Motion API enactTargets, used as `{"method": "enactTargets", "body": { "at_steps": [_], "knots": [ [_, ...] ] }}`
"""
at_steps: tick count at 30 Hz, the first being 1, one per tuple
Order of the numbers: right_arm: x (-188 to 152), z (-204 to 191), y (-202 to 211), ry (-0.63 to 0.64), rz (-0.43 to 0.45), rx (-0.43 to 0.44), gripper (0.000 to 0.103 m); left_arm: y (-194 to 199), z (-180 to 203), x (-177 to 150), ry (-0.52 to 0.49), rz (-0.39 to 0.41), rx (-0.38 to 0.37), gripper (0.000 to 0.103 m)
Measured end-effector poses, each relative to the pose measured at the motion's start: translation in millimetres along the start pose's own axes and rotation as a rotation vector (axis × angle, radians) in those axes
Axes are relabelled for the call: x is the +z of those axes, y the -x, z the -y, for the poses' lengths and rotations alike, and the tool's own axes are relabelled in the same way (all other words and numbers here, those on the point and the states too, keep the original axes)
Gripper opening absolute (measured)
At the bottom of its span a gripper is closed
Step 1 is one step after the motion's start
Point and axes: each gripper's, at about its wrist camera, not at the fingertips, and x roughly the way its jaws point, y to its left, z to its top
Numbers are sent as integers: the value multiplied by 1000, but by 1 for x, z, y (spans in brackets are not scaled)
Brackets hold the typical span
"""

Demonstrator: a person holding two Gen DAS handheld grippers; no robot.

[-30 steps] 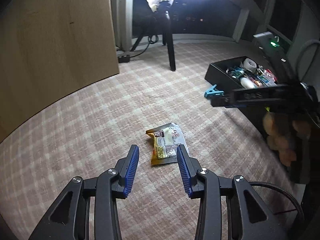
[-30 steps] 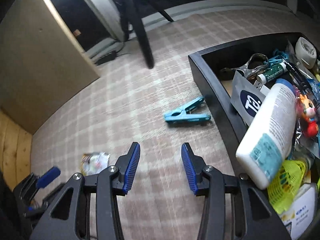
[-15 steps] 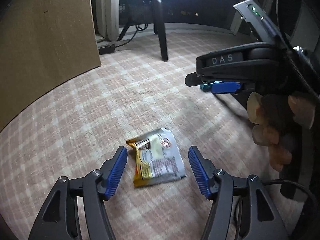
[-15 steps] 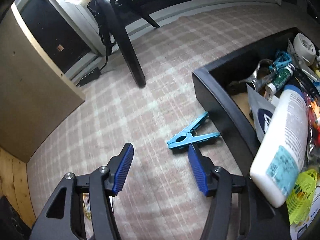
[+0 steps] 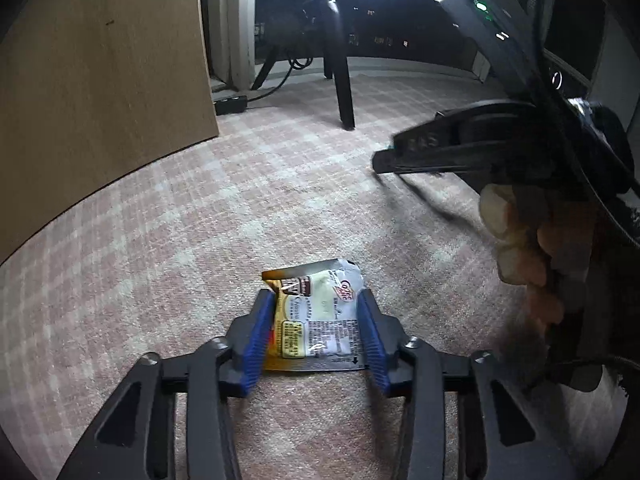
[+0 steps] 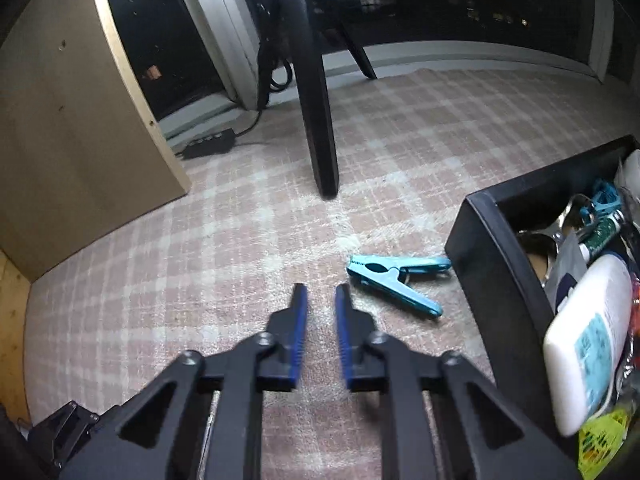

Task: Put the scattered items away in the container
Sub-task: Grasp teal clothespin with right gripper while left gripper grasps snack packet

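Observation:
A yellow and silver snack packet (image 5: 320, 320) lies on the checked carpet. My left gripper (image 5: 316, 295) is closing on it, and its blue pads (image 5: 256, 336) press both side edges. A teal clothes peg (image 6: 394, 280) lies on the carpet beside the black container (image 6: 492, 264), which holds several items. My right gripper (image 6: 321, 288) hovers just left of the peg, shut, with only a narrow empty gap between its pads. In the left wrist view a hand (image 5: 520, 248) holds that right gripper at the right edge.
A black tripod leg (image 6: 316, 120) stands on the carpet beyond the peg. A wooden panel (image 5: 100, 80) rises at the left, with a power strip (image 6: 208, 144) and cable at its foot. A white bottle (image 6: 588, 332) leans over the container's near wall.
My left gripper sank onto the packet, widened, then closed on its edges. My right gripper widened, then shut empty, and the peg now lies right of its tips.

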Motion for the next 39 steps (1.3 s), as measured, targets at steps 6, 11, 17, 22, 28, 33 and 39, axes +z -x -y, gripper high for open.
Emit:
{"method": "enactTargets", "body": {
  "at_steps": [6,11,17,22,28,33,39],
  "knots": [
    [-7,7,0,5,2,76,2,5,-10,-3,45,5,-18,22],
    [-1,1,4,25,-90,217,5,8,-11,-5,42,-5,-26,22],
    [24,-43,37,467,-149,197,23,8,-13,-5,45,-16,-41,22],
    [28,-52,34,943,-257,65,30,8,-14,-4,58,-32,-52,21],
    [44,-40,0,1070,-389,28,33,13,-11,4,82,-43,-75,44],
    [46,-39,-21,1133,-474,51,36,8,0,15,53,-79,-62,57],
    [51,-29,-34,1141,-520,69,37,-10,-1,21,40,-184,-40,64]
  ]
}}
